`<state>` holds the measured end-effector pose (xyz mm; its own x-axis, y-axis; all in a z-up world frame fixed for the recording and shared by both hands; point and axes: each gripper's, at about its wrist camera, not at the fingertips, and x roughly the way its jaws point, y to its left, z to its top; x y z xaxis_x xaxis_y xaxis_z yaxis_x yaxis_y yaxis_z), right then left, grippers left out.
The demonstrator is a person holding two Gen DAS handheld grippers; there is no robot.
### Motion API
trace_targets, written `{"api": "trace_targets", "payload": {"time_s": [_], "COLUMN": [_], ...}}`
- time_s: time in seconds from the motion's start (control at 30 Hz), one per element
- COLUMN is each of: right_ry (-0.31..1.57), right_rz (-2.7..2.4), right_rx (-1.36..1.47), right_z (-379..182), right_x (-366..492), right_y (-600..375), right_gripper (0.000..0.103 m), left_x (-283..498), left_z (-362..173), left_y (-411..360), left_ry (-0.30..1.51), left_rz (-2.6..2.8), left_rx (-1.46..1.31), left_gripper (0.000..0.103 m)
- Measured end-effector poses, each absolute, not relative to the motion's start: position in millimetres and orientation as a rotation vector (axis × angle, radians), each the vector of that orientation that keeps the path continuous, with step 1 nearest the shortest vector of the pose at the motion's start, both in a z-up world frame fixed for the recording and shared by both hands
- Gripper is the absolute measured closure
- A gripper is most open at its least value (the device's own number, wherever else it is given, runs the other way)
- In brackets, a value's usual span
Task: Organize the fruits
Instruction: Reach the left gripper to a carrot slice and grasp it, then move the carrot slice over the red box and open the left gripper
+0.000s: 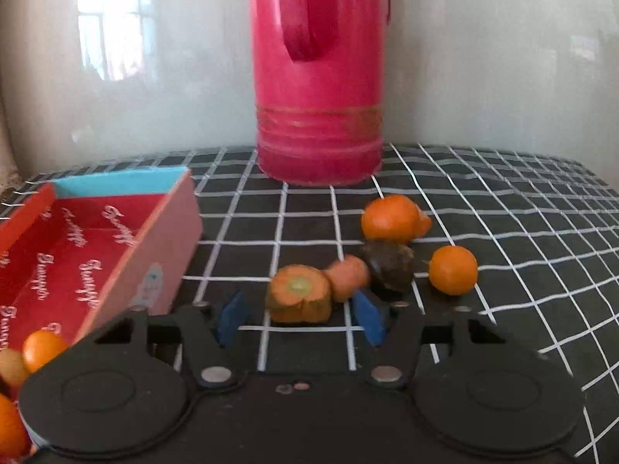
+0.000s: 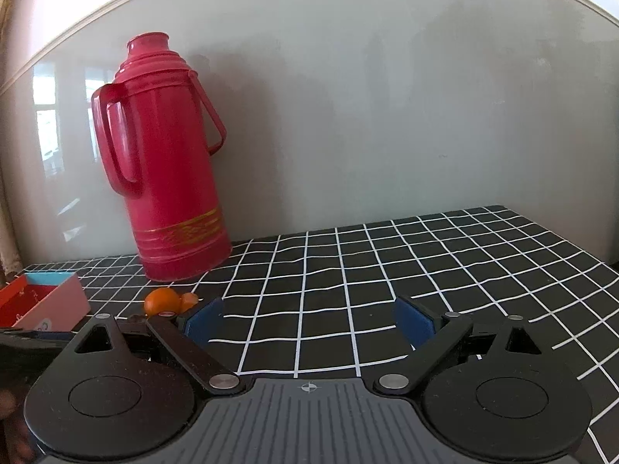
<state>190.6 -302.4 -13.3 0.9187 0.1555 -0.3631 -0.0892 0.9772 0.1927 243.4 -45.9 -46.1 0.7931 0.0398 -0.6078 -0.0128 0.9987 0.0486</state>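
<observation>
In the left wrist view my left gripper (image 1: 300, 317) is open, its blue pads on either side of a carrot chunk (image 1: 300, 294) lying on the checked cloth. Behind it lie a second carrot piece (image 1: 348, 276), a dark round fruit (image 1: 389, 266), a large orange (image 1: 390, 218) and a small orange (image 1: 452, 270). A red open box (image 1: 73, 255) at the left holds small oranges (image 1: 42, 350) at its near end. In the right wrist view my right gripper (image 2: 307, 323) is open and empty above the cloth; the orange (image 2: 160, 299) lies to its left.
A tall red thermos (image 1: 319, 77) stands at the back against the wall, also in the right wrist view (image 2: 162, 162). The black checked tablecloth (image 2: 387, 270) stretches to the right. The box shows at the left edge of the right wrist view (image 2: 50, 303).
</observation>
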Motion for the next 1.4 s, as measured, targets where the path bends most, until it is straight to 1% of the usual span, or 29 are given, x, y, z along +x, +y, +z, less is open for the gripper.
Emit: {"api": "trace_targets", "payload": {"time_s": [0.03,0.07,0.1,0.43,0.7,0.87,1.07,1.1,1.13,1.17,1.2,1.27,1.4], "right_ry": [0.386,0.385,0.385,0.395,0.380,0.371,0.363,0.365,0.366,0.364,0.362,0.359,0.365], "right_rz": [0.126,0.126,0.123,0.124,0.135,0.153,0.199,0.205,0.209,0.213,0.217,0.223,0.232], "right_rx": [0.172,0.169,0.166,0.150,0.150,0.171,0.148,0.142,0.138,0.132,0.127,0.121,0.104], "right_z": [-13.4,-13.7,-13.8,-14.9,-10.5,-7.1,-4.2,-4.4,-4.4,-4.3,-4.3,-3.9,-5.9], "right_x": [190.9,191.0,190.9,186.9,175.7,172.3,169.8,169.7,169.4,169.1,168.6,168.2,170.2], "right_y": [-302.3,-302.3,-302.5,-296.9,-282.8,-268.0,-243.1,-239.6,-236.8,-233.6,-231.6,-228.2,-224.4], "right_gripper": [0.009,0.009,0.009,0.009,0.009,0.009,0.009,0.009,0.009,0.009,0.009,0.009,0.009], "left_x": [244.1,244.5,243.7,199.6,150.5,132.2,117.4,115.9,114.6,112.6,109.2,104.9,106.0], "left_z": [-46.8,-47.4,-47.4,-18.6,12.2,19.7,14.2,12.9,11.2,10.6,12.1,17.4,17.3], "left_y": [-46.8,-47.7,-48.1,-47.5,-17.9,14.7,41.5,43.7,46.0,47.7,48.0,48.6,51.1], "left_ry": [0.649,0.650,0.644,0.545,0.471,0.470,0.503,0.502,0.496,0.484,0.455,0.418,0.431], "left_rz": [0.027,0.029,0.027,0.003,0.052,0.116,0.165,0.175,0.191,0.215,0.248,0.250,0.235], "left_rx": [0.036,0.039,0.039,0.056,0.073,0.061,0.048,0.047,0.051,0.052,0.052,0.056,0.026], "left_gripper": [0.066,0.073,0.076,0.076,0.076,0.076,0.075,0.073,0.051,0.012,0.005,0.007,0.006]}}
